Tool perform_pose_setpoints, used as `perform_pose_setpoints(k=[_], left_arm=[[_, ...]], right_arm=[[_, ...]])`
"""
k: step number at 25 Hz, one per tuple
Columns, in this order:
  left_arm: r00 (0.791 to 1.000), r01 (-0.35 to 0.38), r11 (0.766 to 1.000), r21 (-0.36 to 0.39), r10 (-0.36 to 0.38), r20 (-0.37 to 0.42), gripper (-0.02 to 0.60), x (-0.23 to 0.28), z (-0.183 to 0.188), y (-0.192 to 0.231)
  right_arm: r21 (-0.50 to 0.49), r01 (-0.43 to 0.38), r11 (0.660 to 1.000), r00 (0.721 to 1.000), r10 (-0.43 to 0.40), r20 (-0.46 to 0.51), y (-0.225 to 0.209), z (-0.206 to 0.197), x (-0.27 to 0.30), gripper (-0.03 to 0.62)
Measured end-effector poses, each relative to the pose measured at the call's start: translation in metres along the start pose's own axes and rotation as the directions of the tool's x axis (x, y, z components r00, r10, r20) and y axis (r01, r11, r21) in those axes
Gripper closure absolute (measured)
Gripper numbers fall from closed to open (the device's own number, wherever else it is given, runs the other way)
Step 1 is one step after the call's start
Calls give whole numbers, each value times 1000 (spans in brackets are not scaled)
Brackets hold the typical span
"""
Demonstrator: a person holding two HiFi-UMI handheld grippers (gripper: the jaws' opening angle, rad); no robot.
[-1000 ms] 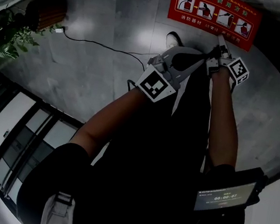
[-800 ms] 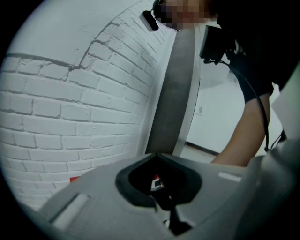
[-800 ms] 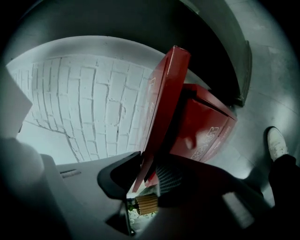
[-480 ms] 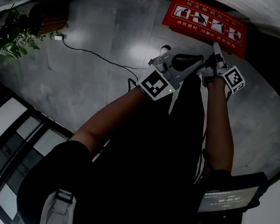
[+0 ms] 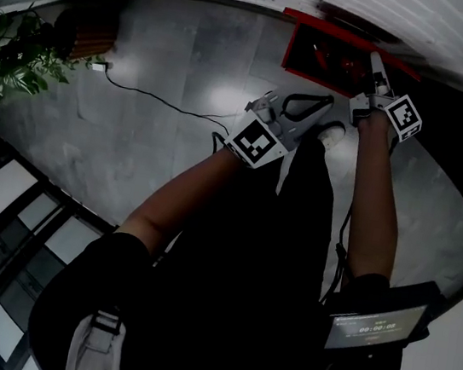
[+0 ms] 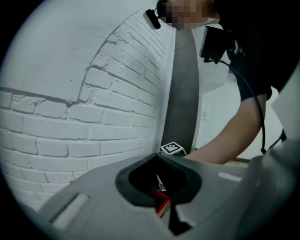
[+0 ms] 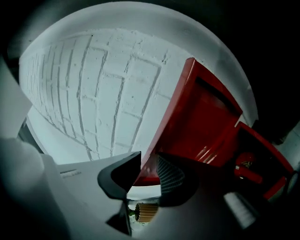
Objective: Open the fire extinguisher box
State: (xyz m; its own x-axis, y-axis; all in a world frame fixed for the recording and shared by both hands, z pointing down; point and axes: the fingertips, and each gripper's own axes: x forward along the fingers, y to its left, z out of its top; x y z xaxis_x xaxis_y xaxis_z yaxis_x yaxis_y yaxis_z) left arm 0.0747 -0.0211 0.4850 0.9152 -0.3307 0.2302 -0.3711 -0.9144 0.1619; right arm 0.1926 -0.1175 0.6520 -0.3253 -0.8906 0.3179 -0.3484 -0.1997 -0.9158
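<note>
A red metal fire extinguisher box (image 5: 296, 52) is being shown on a grey floor, against a white brick wall (image 7: 108, 93), at the top right of the head view. Its flat red hinged lid (image 7: 206, 117) is being held up off the box and tilted back toward the wall, so the interior is being exposed, and a red extinguisher (image 7: 246, 171) is being revealed inside. The right gripper (image 7: 149, 159) is being closed on the lid's lower edge; the edge is being pinched between the plain black jaw and the textured pad, as far as can be judged. The left gripper (image 6: 154, 159) is being kept closed, tips together with nothing gripped, and is being held in the air near the box without touching it. By this judgement the opening is being brought well along: the lid is unlatched and partly raised, and only the swing to fully open is being left. No label on the box is being shown legibly, since the lid's face is turned away. A small lit screen (image 5: 370, 325) at the person's waist is being seen with digits too small to be read.
</note>
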Motion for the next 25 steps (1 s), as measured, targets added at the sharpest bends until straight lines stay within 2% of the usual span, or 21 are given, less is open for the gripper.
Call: perform_pose_setpoints(k=[3, 6, 8, 12, 16, 18, 21, 23, 25], left_arm=[[1000, -13, 1000, -28, 13, 5, 577, 0, 4, 9], [1000, -20, 1000, -2, 20, -9, 577, 1, 1, 17], [1000, -22, 1000, -20, 22, -6, 577, 2, 1, 22], [1000, -15, 1000, -15, 15, -2, 577, 8, 0, 25], [1000, -4, 998, -67, 5, 14, 578, 12, 12, 24], [1000, -4, 997, -73, 6, 23, 577, 13, 15, 24], [999, -12, 998, -57, 14, 36, 577, 11, 23, 24], [998, -9, 998, -65, 12, 57, 578, 6, 34, 21], [998, 5, 998, -62, -1, 63, 578, -3, 48, 13]], right_arm=[[-40, -52, 998, 999, 52, -2, 9, 16, 17, 489], [-51, -68, 996, 998, 68, -6, 10, 27, 29, 442], [-58, -84, 995, 996, 83, -13, 11, 33, 37, 419], [-45, -55, 997, 998, 55, -9, 12, 35, 38, 419], [-157, -96, 983, 994, 87, -63, 39, 28, 30, 419], [-247, -146, 958, 987, 126, -95, 61, 25, 25, 433], [-410, -174, 895, 984, 138, -115, 94, 25, 5, 519], [-530, -200, 824, 979, 157, -127, 123, 21, -13, 569], [-651, -234, 722, 972, 173, -157, 155, 10, -38, 586]])
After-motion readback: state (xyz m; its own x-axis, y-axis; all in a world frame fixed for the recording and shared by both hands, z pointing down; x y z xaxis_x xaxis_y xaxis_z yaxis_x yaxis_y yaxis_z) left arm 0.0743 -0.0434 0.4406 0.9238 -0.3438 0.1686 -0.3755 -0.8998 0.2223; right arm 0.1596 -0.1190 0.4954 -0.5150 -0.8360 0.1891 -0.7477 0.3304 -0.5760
